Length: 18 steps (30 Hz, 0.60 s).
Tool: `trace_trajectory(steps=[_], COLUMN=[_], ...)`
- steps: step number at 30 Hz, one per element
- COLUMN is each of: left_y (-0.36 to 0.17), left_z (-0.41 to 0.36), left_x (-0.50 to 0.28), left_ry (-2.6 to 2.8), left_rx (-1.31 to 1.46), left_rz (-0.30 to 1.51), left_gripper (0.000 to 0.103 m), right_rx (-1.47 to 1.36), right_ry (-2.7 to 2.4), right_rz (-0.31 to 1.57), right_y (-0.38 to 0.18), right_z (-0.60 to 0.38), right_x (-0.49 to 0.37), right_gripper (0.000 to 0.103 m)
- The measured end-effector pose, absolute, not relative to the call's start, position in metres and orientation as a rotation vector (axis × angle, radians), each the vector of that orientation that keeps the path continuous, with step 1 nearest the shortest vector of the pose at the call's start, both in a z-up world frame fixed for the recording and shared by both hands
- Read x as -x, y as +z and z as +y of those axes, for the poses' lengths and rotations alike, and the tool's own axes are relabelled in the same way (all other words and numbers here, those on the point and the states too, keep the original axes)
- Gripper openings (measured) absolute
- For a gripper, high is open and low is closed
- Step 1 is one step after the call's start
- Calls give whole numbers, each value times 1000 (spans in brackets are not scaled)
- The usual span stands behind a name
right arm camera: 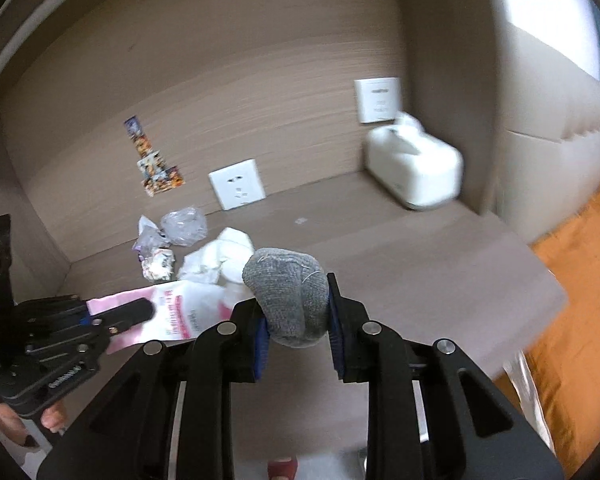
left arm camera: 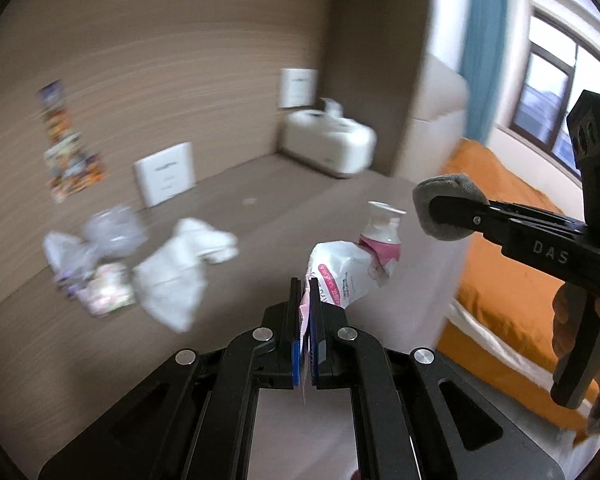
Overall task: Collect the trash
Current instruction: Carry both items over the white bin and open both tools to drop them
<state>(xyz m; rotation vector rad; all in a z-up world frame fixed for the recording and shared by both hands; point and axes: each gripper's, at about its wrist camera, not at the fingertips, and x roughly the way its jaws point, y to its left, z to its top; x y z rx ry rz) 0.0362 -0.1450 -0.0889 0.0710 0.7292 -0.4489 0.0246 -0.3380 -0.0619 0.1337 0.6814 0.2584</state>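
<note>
**Both tongs loaded, bin not in sight**

The carry step is in hand. The left tongs [left arm camera: 305, 292] are clenched on a pink-and-white wrapper [left arm camera: 348, 272], held above the desk [right arm camera: 380, 248]; the right tongs [right arm camera: 296, 312] grip a grey sock ball [right arm camera: 288, 296]. More litter — crumpled tissue [right arm camera: 220, 260] and a clear bag [right arm camera: 184, 226] — lies near the wall. Next, I judge, both loads need a bin, which neither view shows.

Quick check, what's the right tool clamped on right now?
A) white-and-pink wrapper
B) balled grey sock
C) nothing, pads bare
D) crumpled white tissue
B: in the right wrist view the right tool has its blue pads pressed on either side of the balled grey sock, while the white-and-pink wrapper sits in the left tool.
</note>
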Motion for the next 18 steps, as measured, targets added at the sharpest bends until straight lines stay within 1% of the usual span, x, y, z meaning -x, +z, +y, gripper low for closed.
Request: trace_trajectory(steps=[8, 12, 18], left_y=[-97, -113, -143], left_z=[-244, -291, -337], left_x=[0, 21, 49], left_ry=[-666, -752, -825], left_rx=[-163, -219, -292], left_rz=[743, 772, 827], left_gripper=[3, 3, 3], right_rx=[-201, -242, -295], right_ry=[94, 25, -45], right_rz=[705, 727, 761], right_y=[-67, -77, -103], right_z=[-414, -442, -475], right_x=[50, 81, 114], right_gripper=[26, 26, 26])
